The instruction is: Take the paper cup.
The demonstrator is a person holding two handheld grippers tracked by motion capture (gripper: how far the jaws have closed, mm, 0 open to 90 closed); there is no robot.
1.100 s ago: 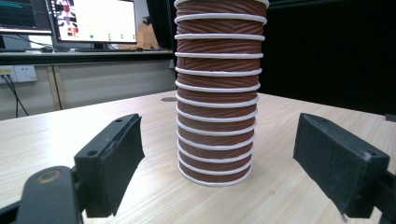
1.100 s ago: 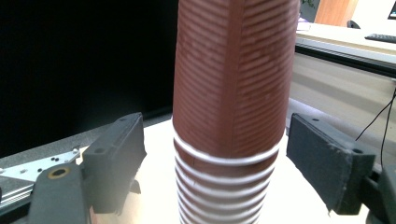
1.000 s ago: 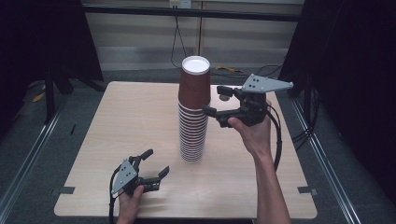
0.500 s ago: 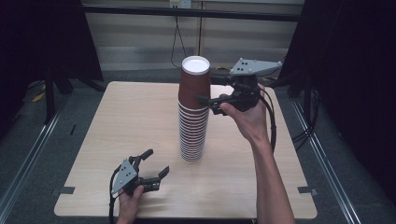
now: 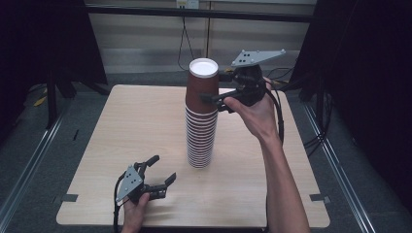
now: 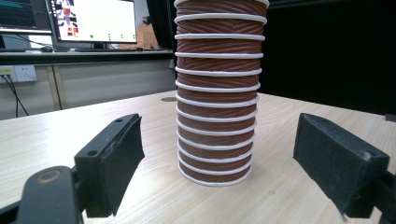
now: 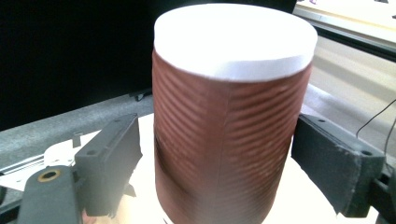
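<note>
Now straddles the top cup (image 5: 201, 90) with the fingers (image 7: 112, 158) of the right gripper (image 5: 214, 97) spread apart, one pad on each side of the ribbed brown wall. Leaves a sliver of gap on one side in the right gripper view and sits nearly against the wall on the other. Shows no squeeze in the paper, so reads as not yet clamped.

Has climbed within the last second from about halfway up the stack of brown paper cups (image 5: 199, 136) to its very top, just under the white upturned base. Means, most likely, that the approach is done and the uppermost cup is the one chosen. Calls next for closing gently on that cup and lifting it straight off the nested pile.

Keeps the left gripper (image 5: 163, 168) low by the near edge of the surface (image 5: 136, 126), where it was a second ago. Holds nothing between its fingers, which stand wide apart and face the foot of the stack, well short of touching it.

Places the stack upright around the middle of the surface, rims down, a little nearer the right edge than the left. Risks tipping the tall column if the pull comes sideways, and risks dragging a second cup along if the nesting is tight. Could use the idle left gripper to steady the lower cups.
</note>
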